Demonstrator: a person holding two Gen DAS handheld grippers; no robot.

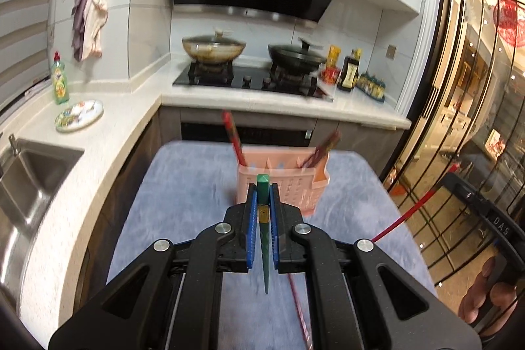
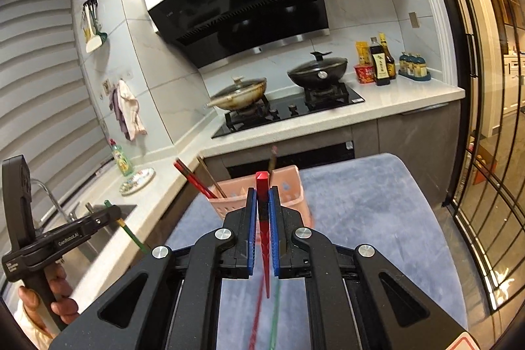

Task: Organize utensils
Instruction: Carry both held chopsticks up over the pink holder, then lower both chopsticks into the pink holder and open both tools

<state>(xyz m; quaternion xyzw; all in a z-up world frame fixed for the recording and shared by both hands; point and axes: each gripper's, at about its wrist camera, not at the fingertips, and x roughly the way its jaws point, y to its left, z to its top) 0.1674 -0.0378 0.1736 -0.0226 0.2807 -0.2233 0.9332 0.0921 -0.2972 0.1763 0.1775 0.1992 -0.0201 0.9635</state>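
Observation:
My left gripper (image 1: 262, 190) is shut on a green chopstick (image 1: 263, 186), held above the blue-grey cloth (image 1: 183, 202) with its blunt end pointing forward. Just beyond it stands the pink utensil holder (image 1: 285, 182), with red chopsticks (image 1: 233, 136) leaning out of the left side and darker ones out of the right. My right gripper (image 2: 262, 193) is shut on a red chopstick (image 2: 262, 186), also short of the holder (image 2: 293, 186). A red chopstick (image 2: 256, 320) and a green one (image 2: 274, 314) lie on the cloth under it. Each gripper shows at the edge of the other's view.
A counter with a steel sink (image 1: 32, 186), a dish soap bottle (image 1: 60, 81) and a patterned plate (image 1: 79, 115) runs along the left. Behind the table is a hob with two lidded pans (image 2: 246, 92) and sauce bottles (image 2: 380, 64). Glass doors (image 2: 485, 153) stand on the right.

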